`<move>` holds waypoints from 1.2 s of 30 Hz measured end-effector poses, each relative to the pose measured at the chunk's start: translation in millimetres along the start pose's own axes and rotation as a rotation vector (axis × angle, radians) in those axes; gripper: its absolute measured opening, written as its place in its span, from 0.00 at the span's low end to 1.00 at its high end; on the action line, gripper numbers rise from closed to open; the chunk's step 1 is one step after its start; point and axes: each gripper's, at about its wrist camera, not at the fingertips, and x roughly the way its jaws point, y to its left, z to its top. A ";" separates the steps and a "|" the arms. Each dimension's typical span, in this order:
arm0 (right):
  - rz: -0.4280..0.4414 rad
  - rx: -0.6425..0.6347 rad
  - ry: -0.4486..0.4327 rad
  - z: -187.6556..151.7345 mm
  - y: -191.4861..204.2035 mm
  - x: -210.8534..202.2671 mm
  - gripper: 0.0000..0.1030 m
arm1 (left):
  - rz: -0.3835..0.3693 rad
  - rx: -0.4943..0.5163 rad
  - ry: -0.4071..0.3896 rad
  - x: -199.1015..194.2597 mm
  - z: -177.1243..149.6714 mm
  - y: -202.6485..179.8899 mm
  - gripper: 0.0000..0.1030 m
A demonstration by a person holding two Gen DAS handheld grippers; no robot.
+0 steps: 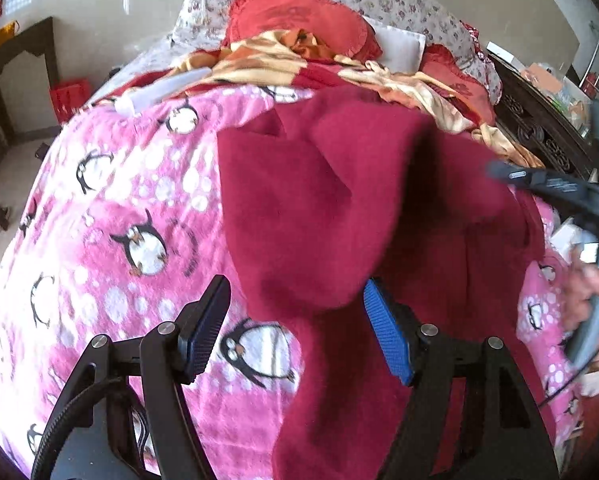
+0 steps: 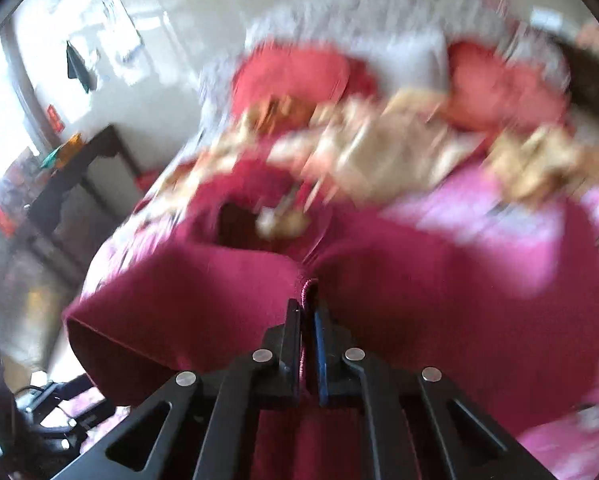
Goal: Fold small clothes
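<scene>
A dark red knitted garment point(image 1: 339, 208) lies on a pink penguin blanket point(image 1: 131, 208) on the bed, with part of it lifted in a fold. My left gripper point(image 1: 295, 328) is open; its fingers stand either side of the garment's lower left edge without closing on it. My right gripper point(image 2: 307, 320) is shut on an edge of the red garment point(image 2: 419, 300) and holds it raised; that view is heavily blurred. The right gripper also shows in the left wrist view point(image 1: 499, 170) at the right, held by a hand.
Red pillows point(image 1: 299, 20), a patterned orange-and-cream blanket point(image 1: 267, 60) and a floral pillow lie at the bed's head. A dark carved headboard point(image 1: 539, 132) runs along the right. A dark wooden table point(image 1: 15, 64) stands on the floor to the left.
</scene>
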 end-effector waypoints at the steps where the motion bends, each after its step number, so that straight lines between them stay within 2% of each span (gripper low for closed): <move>1: -0.022 0.007 -0.018 2.9 -7.9 -10.0 0.05 | 0.010 -0.004 -0.005 1.9 2.4 1.8 0.68; 4: -0.163 0.036 -0.026 9.2 -40.1 -20.7 0.05 | 0.012 -0.034 -0.002 10.0 7.9 4.6 0.68; 7: -0.231 0.086 0.040 2.9 -74.0 -4.2 0.05 | 0.029 -0.046 0.011 19.3 10.8 3.2 0.68; 9: -0.325 0.059 0.098 -2.8 -85.2 11.0 0.05 | 0.047 -0.049 0.024 21.4 13.3 0.9 0.68; 11: -0.297 0.082 0.124 -3.9 -95.3 10.5 0.05 | 0.042 -0.050 0.025 17.2 15.5 -0.3 0.68; 13: -0.274 0.107 0.087 -4.0 -100.1 -7.0 0.06 | 0.016 -0.038 0.009 6.4 16.0 -2.2 0.68; 15: -0.257 0.094 0.043 -2.4 -94.4 -24.4 0.06 | -0.013 -0.021 -0.013 -4.6 15.8 -4.2 0.68; 17: -0.176 0.055 0.035 0.4 -74.6 -31.6 0.10 | -0.041 -0.007 -0.023 -14.9 16.6 -5.5 0.68; 19: -0.097 0.023 0.058 2.1 -57.8 -25.9 0.31 | -0.077 0.008 -0.018 -23.2 16.9 -7.2 0.68; 20: -0.044 0.002 0.067 1.1 -45.4 -20.7 0.54 | -0.077 0.007 -0.019 -24.4 17.9 -7.7 0.68; 21: -0.022 -0.015 0.066 0.1 -37.4 -15.9 0.64 | -0.069 0.004 -0.026 -24.9 20.0 -8.3 0.68; 24: -0.042 -0.102 0.074 -5.7 -5.8 4.3 0.64 | -0.027 -0.011 -0.058 -17.0 30.1 -8.3 0.68; 26: -0.052 -0.125 0.075 -6.6 5.8 17.7 0.64 | 0.040 -0.034 -0.086 -0.2 39.3 -3.9 0.68; 28: -0.067 -0.129 0.080 -7.7 8.7 27.3 0.64 | 0.111 -0.051 -0.082 21.0 46.3 3.7 0.68; 31: -0.200 -0.142 0.103 -7.8 -3.2 45.9 0.61 | 0.197 -0.083 -0.026 55.4 50.0 17.1 0.68; 33: -0.242 -0.159 0.107 -8.4 -12.3 48.7 0.61 | 0.207 -0.109 0.021 74.0 47.2 26.8 0.68; 36: -0.206 -0.171 0.114 -6.6 -23.1 32.2 0.61 | 0.161 -0.167 0.016 75.7 43.4 37.7 0.68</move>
